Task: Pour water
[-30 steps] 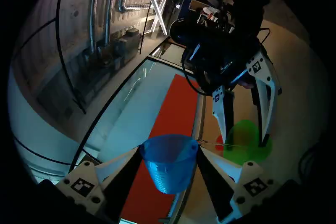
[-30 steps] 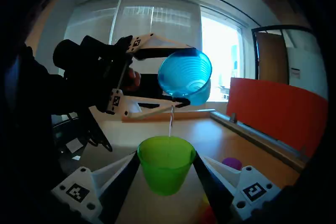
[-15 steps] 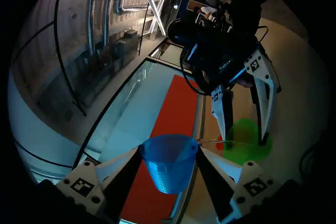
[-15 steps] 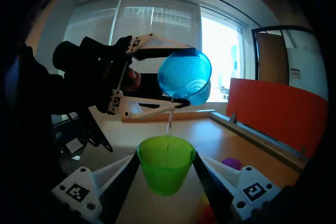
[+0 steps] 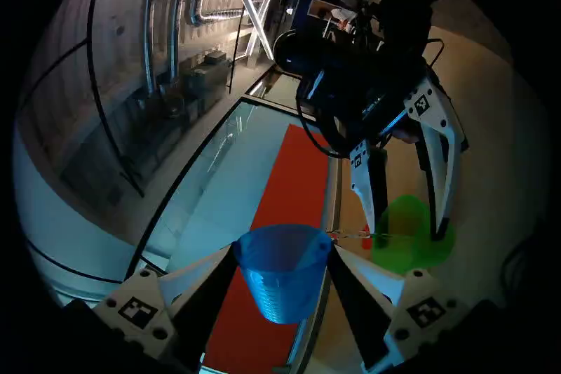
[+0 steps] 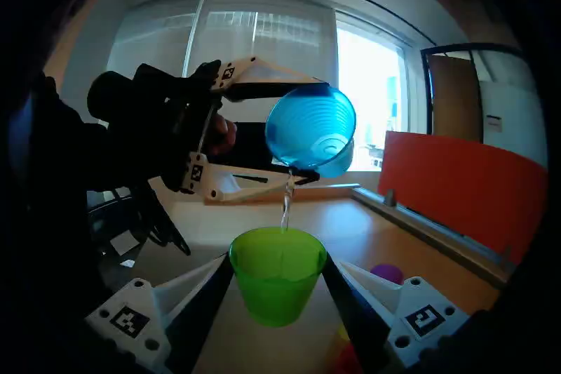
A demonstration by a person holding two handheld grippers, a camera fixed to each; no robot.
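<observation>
- Wooden table [image 6: 414, 234] before a bright window [image 6: 365, 93].
- Left gripper [image 5: 282, 255] clamps the tilted blue cup [image 6: 311, 128], held above the green cup [image 6: 278, 283].
- Right gripper [image 5: 408, 234] grips the green cup upright.
- A thin water stream [image 6: 285, 209] enters it.
- Good practice: steady tilt, stream centred, receiving cup level.
</observation>
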